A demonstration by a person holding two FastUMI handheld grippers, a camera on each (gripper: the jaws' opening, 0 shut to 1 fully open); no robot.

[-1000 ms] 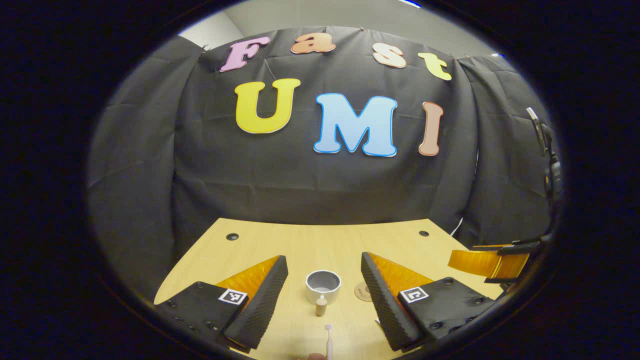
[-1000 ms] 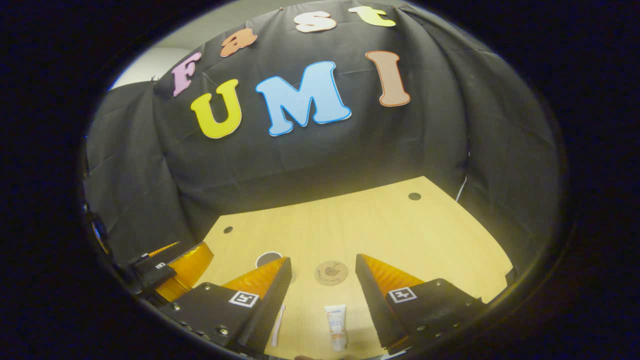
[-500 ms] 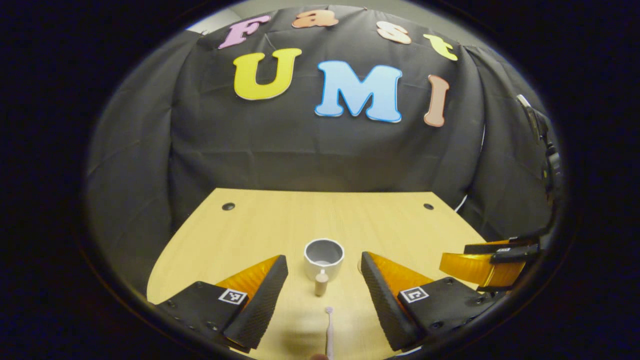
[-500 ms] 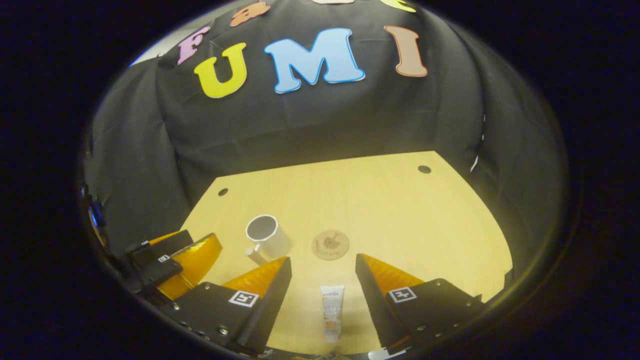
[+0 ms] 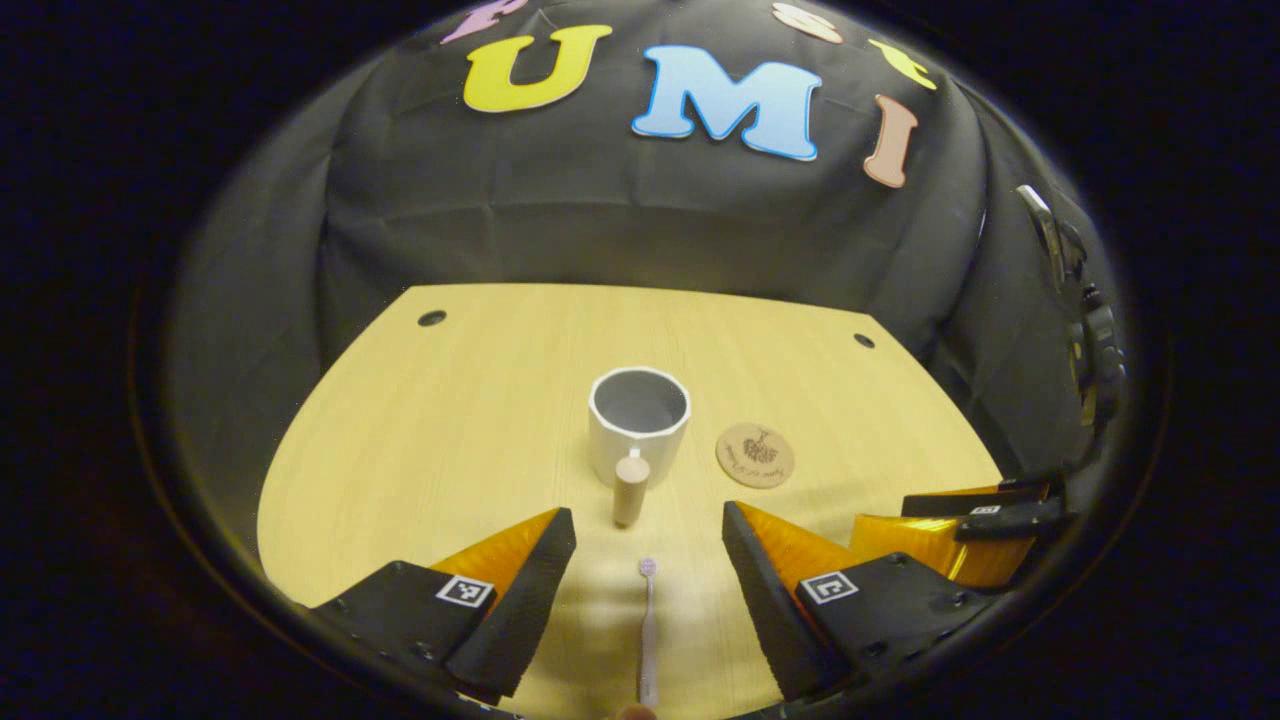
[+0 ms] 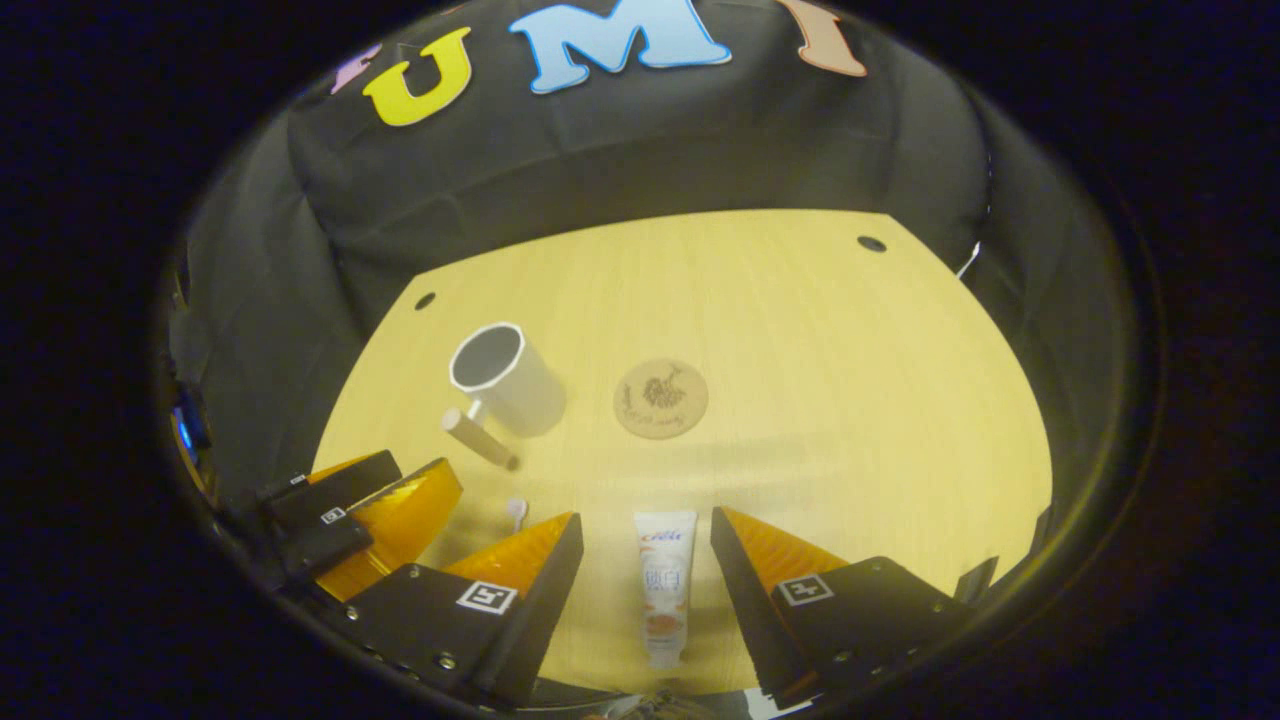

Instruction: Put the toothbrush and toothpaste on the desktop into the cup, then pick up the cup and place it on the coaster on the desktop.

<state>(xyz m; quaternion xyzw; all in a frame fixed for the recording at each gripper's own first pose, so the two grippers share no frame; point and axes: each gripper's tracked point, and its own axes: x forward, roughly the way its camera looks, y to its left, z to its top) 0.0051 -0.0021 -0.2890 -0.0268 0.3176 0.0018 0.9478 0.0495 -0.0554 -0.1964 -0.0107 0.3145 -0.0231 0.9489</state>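
Observation:
A white cup (image 5: pixel 639 422) with a wooden handle stands mid-table, also seen as the cup (image 6: pixel 503 378) at the left of the right gripper view. A round brown coaster (image 5: pixel 755 454) lies just right of it, and the coaster (image 6: pixel 660 398) shows again ahead of the right gripper. The pale toothbrush (image 5: pixel 647 630) lies flat between the open fingers of my left gripper (image 5: pixel 648 530). The white toothpaste tube (image 6: pixel 666 583) lies flat between the open fingers of my right gripper (image 6: pixel 647 530). Both grippers hover above the table, touching nothing. The toothbrush head (image 6: pixel 517 510) peeks out beside the right gripper's left finger.
The light wooden table (image 5: pixel 450 420) has small dark holes near its far corners. Black cloth walls close in behind and at the sides. The right gripper (image 5: pixel 960 525) shows at the right of the left gripper view; the left gripper (image 6: pixel 350 515) shows at the lower left of the right gripper view.
Both views have tipped down toward the table and show more of it. The cup, coaster, toothbrush and toothpaste now sit higher in view. Nothing has been gripped.

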